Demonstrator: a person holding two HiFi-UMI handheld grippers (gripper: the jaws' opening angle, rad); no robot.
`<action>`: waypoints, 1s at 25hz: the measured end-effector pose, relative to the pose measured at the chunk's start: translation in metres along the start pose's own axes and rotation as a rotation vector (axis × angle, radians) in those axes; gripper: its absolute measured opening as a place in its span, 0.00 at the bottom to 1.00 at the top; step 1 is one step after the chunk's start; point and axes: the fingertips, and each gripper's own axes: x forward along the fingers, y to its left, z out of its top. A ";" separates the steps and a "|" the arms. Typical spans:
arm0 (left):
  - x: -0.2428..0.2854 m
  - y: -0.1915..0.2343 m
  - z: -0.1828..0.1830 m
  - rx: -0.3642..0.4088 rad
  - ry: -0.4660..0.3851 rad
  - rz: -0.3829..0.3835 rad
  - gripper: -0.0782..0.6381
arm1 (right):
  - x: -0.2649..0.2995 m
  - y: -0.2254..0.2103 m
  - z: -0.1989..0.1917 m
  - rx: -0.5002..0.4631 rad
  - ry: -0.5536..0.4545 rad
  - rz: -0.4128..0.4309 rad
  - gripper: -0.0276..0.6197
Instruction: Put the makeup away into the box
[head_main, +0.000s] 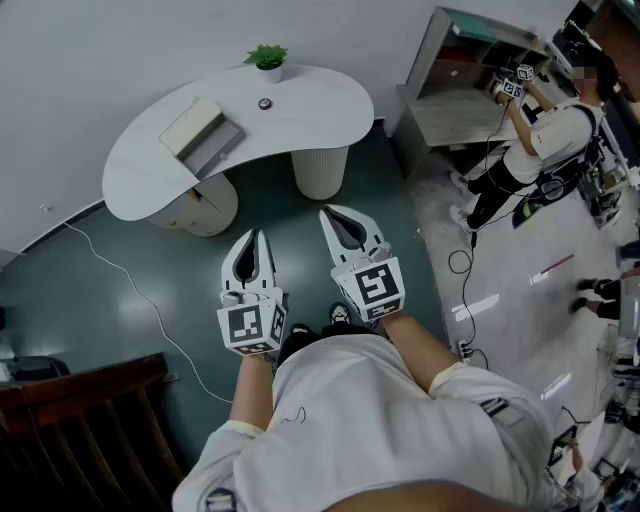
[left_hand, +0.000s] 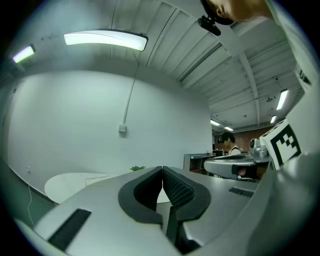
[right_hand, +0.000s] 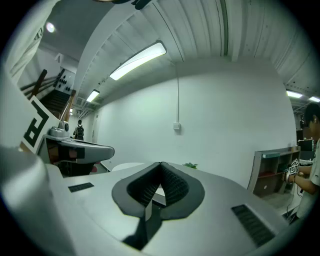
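Head view: left gripper (head_main: 258, 238) and right gripper (head_main: 337, 214), jaws together, empty, well short of the table (head_main: 320, 105); box (head_main: 205, 135) looks rigid; makeup indiscernible.

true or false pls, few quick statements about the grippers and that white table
1. The right gripper is shut. True.
2. The left gripper holds a makeup item. False: its fingers are shut on nothing.
3. A small potted plant stands on the white table, near its far edge. True.
4. Both grippers rest on the table. False: they are held in the air over the dark floor, short of it.
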 end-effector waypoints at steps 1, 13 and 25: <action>0.002 -0.003 0.000 -0.001 0.001 0.001 0.14 | 0.000 -0.003 0.000 0.000 0.000 0.002 0.04; 0.019 -0.029 -0.008 0.012 0.028 0.052 0.14 | 0.003 -0.036 -0.012 -0.017 0.003 0.074 0.07; 0.052 -0.005 -0.035 0.001 0.086 0.075 0.14 | 0.046 -0.048 -0.039 -0.008 0.066 0.107 0.18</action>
